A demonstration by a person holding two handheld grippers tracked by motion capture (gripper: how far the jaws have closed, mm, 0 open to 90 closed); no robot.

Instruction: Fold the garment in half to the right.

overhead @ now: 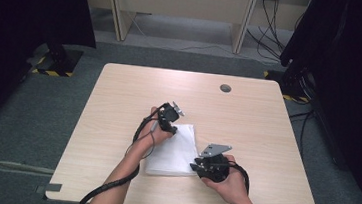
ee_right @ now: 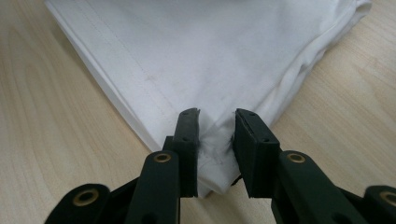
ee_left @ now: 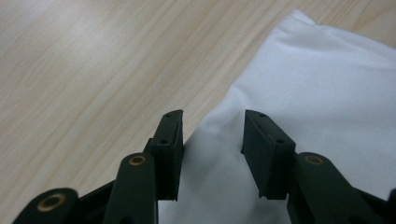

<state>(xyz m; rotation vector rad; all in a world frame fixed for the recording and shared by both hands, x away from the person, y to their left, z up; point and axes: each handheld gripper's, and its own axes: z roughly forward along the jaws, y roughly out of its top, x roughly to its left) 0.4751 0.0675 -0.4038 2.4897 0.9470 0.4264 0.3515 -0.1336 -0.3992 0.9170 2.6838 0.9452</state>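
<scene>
Folded white cloth (overhead: 174, 151) lying flat on the light wooden table (overhead: 247, 123), near the person's edge and just left of centre, layered edges visible along one side in the right gripper view. Left gripper (overhead: 171, 122) positioned at the far left corner of the cloth, held in the left hand (overhead: 158, 130), pointing down and toward the fabric. In the left gripper view, left gripper (ee_left: 212, 140) jaws standing apart, with the cloth (ee_left: 303, 102) edge running up between them; left pad at the fabric's border over bare wood, right pad above the white surface; no pinch visible, contact between pads and cloth not determinable. Right gripper (overhead: 202, 165) located at the near right corner of the cloth, held in the right hand (overhead: 229, 182), grey three-cornered plate (overhead: 216, 149) on top. In the right gripper view, right gripper (ee_right: 215, 135) jaws clamped on the corner of the cloth (ee_right: 210, 51), fabric bunched and creased between the two pads, corner tip protruding below them. Remainder of the cloth spreading away from that corner across the table (ee_right: 56, 154). Round grey cable port (overhead: 225, 88) set in the tabletop at the far side, well apart from cloth and grippers. No containers on the table.
</scene>
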